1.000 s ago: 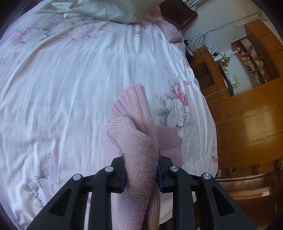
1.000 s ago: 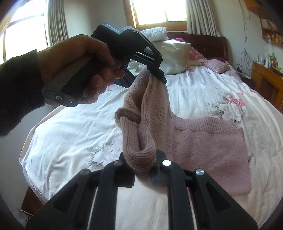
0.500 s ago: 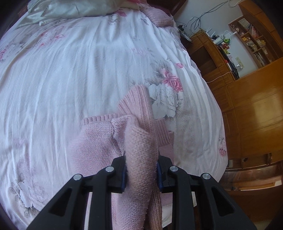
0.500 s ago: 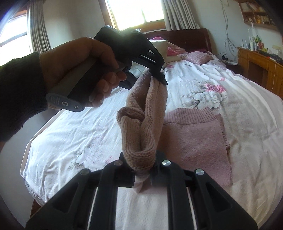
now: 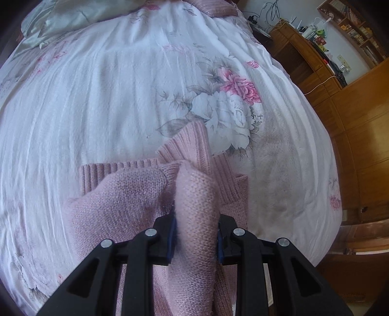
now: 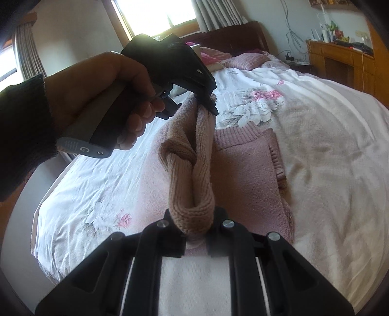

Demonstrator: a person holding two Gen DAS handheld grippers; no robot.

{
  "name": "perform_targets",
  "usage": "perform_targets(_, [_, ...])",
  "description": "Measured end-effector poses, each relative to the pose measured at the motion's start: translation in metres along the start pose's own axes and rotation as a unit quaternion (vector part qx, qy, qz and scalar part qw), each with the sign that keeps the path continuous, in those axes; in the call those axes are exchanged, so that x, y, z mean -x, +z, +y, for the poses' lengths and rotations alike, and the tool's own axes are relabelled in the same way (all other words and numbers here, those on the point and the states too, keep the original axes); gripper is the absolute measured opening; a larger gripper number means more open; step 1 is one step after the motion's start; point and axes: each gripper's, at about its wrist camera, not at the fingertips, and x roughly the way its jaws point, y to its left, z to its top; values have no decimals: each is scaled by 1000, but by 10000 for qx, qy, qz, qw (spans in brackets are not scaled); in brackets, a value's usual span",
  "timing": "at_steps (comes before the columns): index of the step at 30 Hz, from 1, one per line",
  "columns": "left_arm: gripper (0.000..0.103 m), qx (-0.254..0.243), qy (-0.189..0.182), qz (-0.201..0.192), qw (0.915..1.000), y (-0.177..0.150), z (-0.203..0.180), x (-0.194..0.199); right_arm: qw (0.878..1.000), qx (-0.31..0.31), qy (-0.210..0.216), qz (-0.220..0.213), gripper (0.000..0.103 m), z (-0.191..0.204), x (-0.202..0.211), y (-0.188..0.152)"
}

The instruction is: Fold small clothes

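A small pink knitted sweater (image 5: pixel 121 194) lies partly folded on the white floral bedspread (image 5: pixel 97 97). My left gripper (image 5: pixel 195 237) is shut on a bunched fold of its edge, lifted above the rest. In the right wrist view the same pink knitted sweater (image 6: pixel 243 170) stretches as a raised band between both tools. My right gripper (image 6: pixel 195 228) is shut on the near end of that band. The left gripper (image 6: pixel 206 104), held by a hand (image 6: pixel 102 92) in a dark sleeve, pinches the far end. The ribbed hem lies flat beyond.
Pillows (image 5: pixel 73 19) and a striped pink cushion (image 6: pixel 250 60) sit at the head of the bed. A wooden headboard (image 6: pixel 233 34) and a window stand behind. Wooden cabinets (image 5: pixel 359 136) and a cluttered desk (image 6: pixel 340 60) with cables line the right side.
Both grippers have carried the held edge of the sweater forward over its lower part, toward the ribbed hem. The flat part showing beyond the fold has grown shorter. Both grips stay shut.
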Motion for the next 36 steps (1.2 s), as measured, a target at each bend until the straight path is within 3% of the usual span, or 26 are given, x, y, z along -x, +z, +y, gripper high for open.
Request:
perform_targets(11, [25,-454,892,-126,9949,-6,-54,-44,9983,-545,63,173,10,-49,-5,-23])
perform_targets(30, [26,-721,1265,-312,9888,-24,-91,-72,9928,-1125,297,267,10,-91,-16,-48])
perform_targets(31, [32,-750,1166,-259,9900,-25,-92,-77,9913,-1219,367,326,10,-96,-19,-49])
perform_targets(34, [68,-879,633,-446,9931,-30,-97,-72,9834,-1534,876,406,16,-111,-22,-47])
perform_targets(35, [74,-868,464,-515,9938,-32,-95,-68,9775,-1727,1125,457,25,-118,-23,-47])
perform_targets(36, [75,-845,290,-577,9943,-33,-93,-63,9692,-1955,1406,518,41,-125,-24,-45])
